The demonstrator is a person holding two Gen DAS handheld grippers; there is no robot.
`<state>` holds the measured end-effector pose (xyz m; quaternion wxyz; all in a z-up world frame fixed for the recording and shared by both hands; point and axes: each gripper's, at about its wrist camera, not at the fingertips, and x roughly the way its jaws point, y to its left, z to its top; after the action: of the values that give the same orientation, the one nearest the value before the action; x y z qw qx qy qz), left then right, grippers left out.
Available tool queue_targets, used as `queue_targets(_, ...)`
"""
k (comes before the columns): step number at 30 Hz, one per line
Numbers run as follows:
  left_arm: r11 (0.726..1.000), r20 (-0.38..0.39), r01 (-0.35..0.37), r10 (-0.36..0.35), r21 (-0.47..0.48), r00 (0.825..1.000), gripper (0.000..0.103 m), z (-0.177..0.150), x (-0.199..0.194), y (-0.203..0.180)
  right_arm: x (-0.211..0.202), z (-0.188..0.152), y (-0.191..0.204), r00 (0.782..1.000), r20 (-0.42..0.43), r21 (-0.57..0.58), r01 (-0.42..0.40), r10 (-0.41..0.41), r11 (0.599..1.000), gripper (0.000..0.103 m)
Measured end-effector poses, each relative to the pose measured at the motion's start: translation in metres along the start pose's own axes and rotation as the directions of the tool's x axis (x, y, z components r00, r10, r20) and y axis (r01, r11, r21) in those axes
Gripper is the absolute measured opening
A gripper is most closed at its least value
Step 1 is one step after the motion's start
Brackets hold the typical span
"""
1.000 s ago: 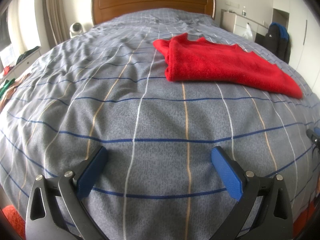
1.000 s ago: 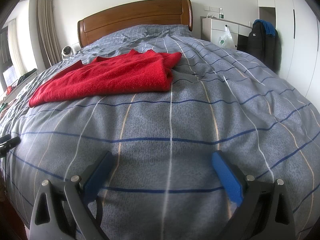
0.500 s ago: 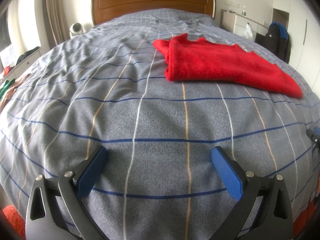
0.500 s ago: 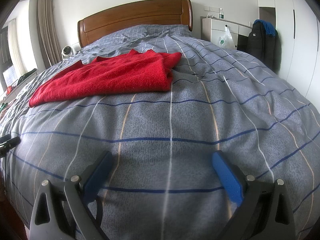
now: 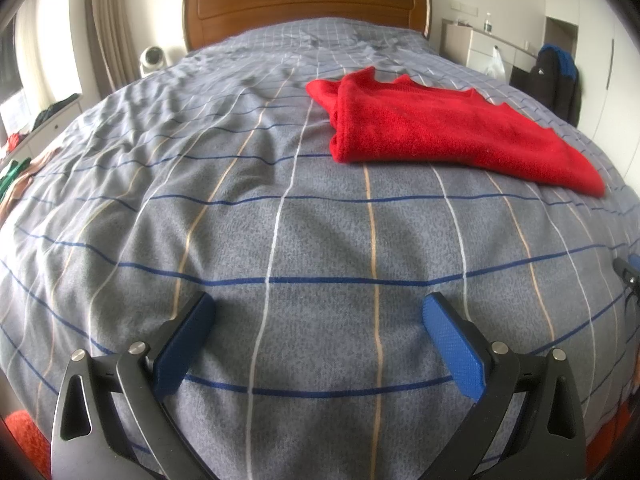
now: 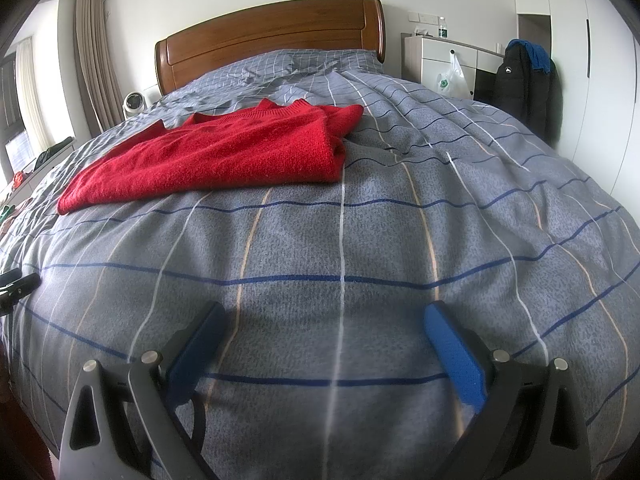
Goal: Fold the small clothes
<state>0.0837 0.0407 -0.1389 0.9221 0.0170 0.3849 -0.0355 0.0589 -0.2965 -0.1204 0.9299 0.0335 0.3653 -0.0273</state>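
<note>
A red knit sweater (image 5: 444, 132) lies folded in a long flat shape on the grey checked bed cover (image 5: 280, 220), in the far right of the left wrist view. It also shows in the right wrist view (image 6: 224, 156), at the far left. My left gripper (image 5: 319, 316) is open and empty, low over the near part of the cover, well short of the sweater. My right gripper (image 6: 324, 320) is open and empty too, over the near cover, apart from the sweater.
A wooden headboard (image 6: 272, 36) stands at the far end of the bed. A white dresser (image 6: 444, 60) and a dark jacket (image 6: 524, 84) stand to the right. A small white fan (image 5: 153, 58) and curtains (image 6: 94, 64) are to the left. Loose clothes (image 5: 12, 176) lie off the left bed edge.
</note>
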Motion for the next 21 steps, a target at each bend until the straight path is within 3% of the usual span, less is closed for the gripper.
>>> queue_targets(10,1.0,-0.026,0.013,-0.013,0.004,1.0,0.102,0.009,-0.012,0.006,0.0,0.0,0.0,1.0,-0.003,0.002,0.002,-0.002,1.0,0.099)
queue_targets(14,0.996,0.058,0.044,-0.04,-0.072,0.997,0.102,0.019,-0.049,0.029,-0.011,0.017,-0.003,0.998,-0.047,0.017,-0.033,0.033,0.999,0.097)
queue_targets(19,0.988,0.12,0.057,-0.04,-0.141,0.992,0.103,0.017,-0.063,0.055,-0.015,0.092,-0.039,0.987,0.023,0.185,-0.161,0.159,0.97,0.097)
queue_targets(21,0.986,0.083,0.054,-0.042,-0.156,0.996,0.102,0.014,-0.051,0.06,0.018,0.127,-0.053,0.975,-0.032,0.25,-0.205,0.219,0.946,0.096)
